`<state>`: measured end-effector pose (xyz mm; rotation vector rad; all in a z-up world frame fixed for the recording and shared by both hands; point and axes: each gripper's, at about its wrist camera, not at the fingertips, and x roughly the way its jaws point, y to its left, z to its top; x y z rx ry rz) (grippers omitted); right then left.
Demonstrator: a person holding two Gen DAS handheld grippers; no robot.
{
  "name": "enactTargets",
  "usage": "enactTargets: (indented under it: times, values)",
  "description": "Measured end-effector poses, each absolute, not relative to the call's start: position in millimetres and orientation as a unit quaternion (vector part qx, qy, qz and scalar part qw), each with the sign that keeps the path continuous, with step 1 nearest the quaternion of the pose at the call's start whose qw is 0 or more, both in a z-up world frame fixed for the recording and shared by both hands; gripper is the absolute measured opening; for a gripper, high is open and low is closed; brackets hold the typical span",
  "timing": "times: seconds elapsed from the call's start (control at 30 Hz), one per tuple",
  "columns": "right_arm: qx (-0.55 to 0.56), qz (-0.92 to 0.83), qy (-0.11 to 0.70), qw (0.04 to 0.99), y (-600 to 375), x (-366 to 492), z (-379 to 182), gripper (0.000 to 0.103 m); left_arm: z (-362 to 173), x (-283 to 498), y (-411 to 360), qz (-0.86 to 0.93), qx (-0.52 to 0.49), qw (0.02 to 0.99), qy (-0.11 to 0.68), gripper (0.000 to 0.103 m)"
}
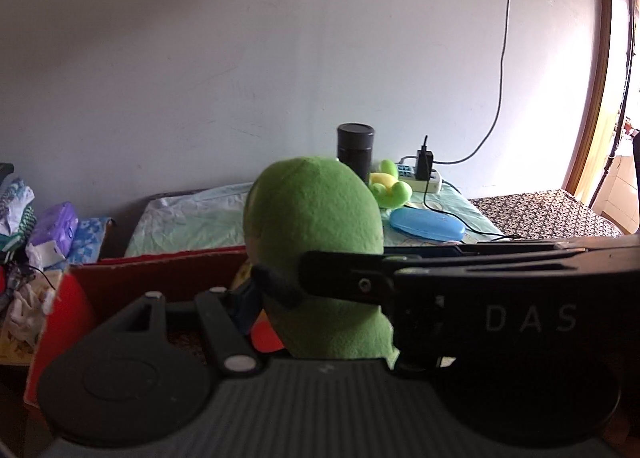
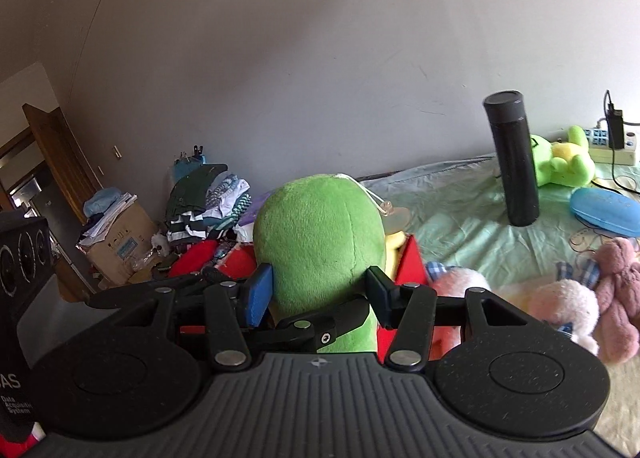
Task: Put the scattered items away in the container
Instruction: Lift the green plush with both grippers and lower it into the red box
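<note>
A big green plush toy (image 1: 316,234) fills the middle of both views; it also shows in the right wrist view (image 2: 320,242). My right gripper (image 2: 320,290) is shut on it, one pad on each side. My left gripper (image 1: 280,286) presses it too, with the right gripper's finger crossing in front. The toy hangs over a red cardboard box (image 1: 160,270), whose red corner (image 2: 408,262) shows behind the toy. Pink plush toys (image 2: 560,306) lie on the bed at the right.
A black flask (image 2: 514,162) stands on the green sheet. A small green-yellow plush (image 2: 564,162), a blue case (image 2: 608,210) and a power strip (image 1: 420,176) lie behind it. Folded clothes (image 2: 208,202) and a cardboard carton (image 2: 120,246) are at the left.
</note>
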<state>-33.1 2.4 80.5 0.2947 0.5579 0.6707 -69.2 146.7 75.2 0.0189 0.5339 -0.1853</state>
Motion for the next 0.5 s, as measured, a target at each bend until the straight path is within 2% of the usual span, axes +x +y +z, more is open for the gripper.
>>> enactTargets:
  times: [0.23,0.5]
  values:
    - [0.138,0.326,0.286,0.89,83,-20,68,0.055,63,-52,225,-0.084,0.003,0.951,0.297,0.06]
    - [0.143,0.283,0.352,0.881,126,-5,40,0.055,28,-22,266,-0.114,-0.017,0.924,0.365,0.06]
